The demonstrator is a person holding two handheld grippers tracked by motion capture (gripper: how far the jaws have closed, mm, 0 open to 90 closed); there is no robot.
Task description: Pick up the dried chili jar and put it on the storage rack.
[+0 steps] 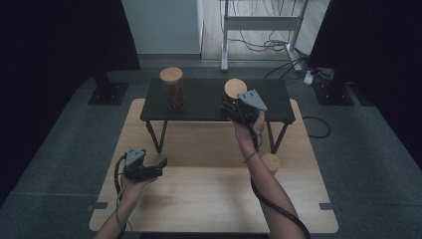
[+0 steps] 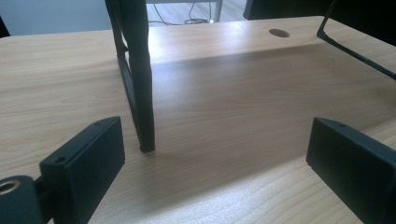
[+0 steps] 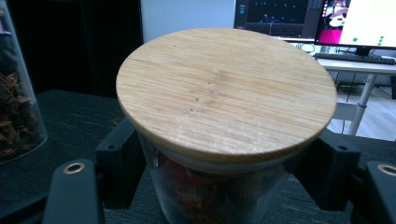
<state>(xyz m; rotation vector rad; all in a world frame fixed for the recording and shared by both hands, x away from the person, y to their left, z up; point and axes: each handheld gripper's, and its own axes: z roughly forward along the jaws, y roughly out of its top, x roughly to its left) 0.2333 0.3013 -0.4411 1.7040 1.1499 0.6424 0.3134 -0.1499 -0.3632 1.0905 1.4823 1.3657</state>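
Down at the near left, the left gripper (image 1: 149, 169) hovers just over the pale wooden counter (image 1: 209, 199), its fingers (image 2: 84, 163) spread wide with only bare wood between them, pointing toward a thin black leg (image 2: 137, 79) of the low black shelf (image 1: 199, 102) that stands across the counter's far half. On that shelf's left end a glass jar (image 1: 173, 89) stands upright, its long axis vertical, dark dried bits inside and a round bamboo lid (image 1: 171, 75) closing it, facing the ceiling. Further right on the same shelf, the right gripper (image 1: 234, 110) reaches in from the near side, and its fingers (image 3: 116, 163) sit against either side of a second glass jar (image 3: 210, 196), just under its lid (image 3: 224, 88); that jar is upright too, with reddish contents, and its lid lies flat on top. Nearer and rightward, a loose bamboo lid (image 1: 271, 162) lies flat on the counter beside the person's right forearm (image 1: 268, 184).
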